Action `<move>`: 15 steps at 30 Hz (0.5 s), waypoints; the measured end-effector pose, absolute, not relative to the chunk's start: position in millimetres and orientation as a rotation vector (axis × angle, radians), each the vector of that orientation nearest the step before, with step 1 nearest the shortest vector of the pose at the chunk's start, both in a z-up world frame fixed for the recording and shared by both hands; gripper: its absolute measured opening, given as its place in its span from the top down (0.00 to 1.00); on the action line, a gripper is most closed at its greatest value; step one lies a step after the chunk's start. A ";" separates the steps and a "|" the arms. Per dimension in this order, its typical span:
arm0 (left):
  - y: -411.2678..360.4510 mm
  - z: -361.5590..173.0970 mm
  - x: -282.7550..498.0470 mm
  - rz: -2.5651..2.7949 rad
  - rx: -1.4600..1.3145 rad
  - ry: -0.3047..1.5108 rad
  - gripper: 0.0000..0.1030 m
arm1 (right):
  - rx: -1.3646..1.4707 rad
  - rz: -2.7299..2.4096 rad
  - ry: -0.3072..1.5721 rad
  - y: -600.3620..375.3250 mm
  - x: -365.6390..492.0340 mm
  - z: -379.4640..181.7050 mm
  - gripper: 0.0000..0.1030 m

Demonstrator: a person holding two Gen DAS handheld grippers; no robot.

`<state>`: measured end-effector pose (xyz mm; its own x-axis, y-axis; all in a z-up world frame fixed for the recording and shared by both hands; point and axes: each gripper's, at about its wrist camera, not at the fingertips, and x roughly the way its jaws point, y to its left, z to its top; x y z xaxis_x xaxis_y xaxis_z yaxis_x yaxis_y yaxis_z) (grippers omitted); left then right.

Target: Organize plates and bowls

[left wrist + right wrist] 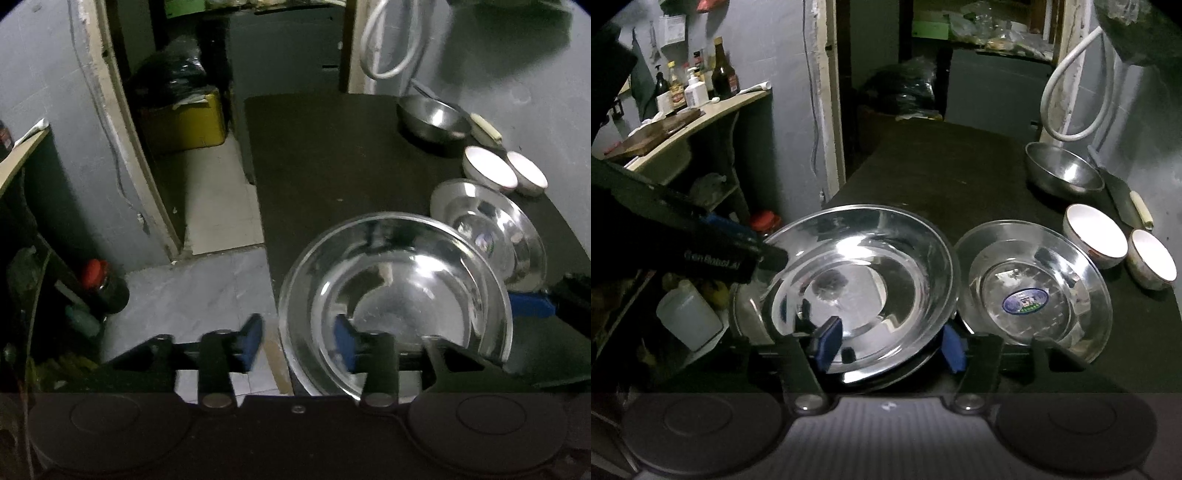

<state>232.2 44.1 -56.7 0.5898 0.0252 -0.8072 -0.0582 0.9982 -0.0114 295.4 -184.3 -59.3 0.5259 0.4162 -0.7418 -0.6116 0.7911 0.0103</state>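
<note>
My left fingers point(299, 341) stood apart astride the big steel plate's point(395, 295) rim, pads clear of it, my right fingers point(886, 345) likewise parted at its near rim, plate on the counter point(942, 177), beside one smaller steel plate point(1034, 291), two white bowls point(1095, 236), one steel bowl point(1063, 173).

Between the right gripper's point(888, 341) blue pads sits a shiny silver steel plate point(862, 280). Right of it, a second silver plate point(1034, 291) carries a blue-and-green oval sticker point(1025, 300). Farther right stand two small bowls point(1095, 240), white inside. The table point(942, 173) is black. Left of the gripper, a translucent white jug point(687, 314).
</note>
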 end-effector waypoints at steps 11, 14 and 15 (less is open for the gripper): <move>45.3 -43.6 242.4 0.081 -0.072 0.877 0.15 | -0.209 0.607 0.807 -199.0 297.4 -58.8 0.07; 39.0 -43.1 250.2 0.069 -0.071 0.867 0.14 | -0.167 0.576 0.807 -211.4 299.2 -58.1 0.01; 35.4 -43.2 254.1 0.066 -0.064 0.864 0.12 | -0.151 0.558 0.810 -217.2 300.4 -58.4 0.01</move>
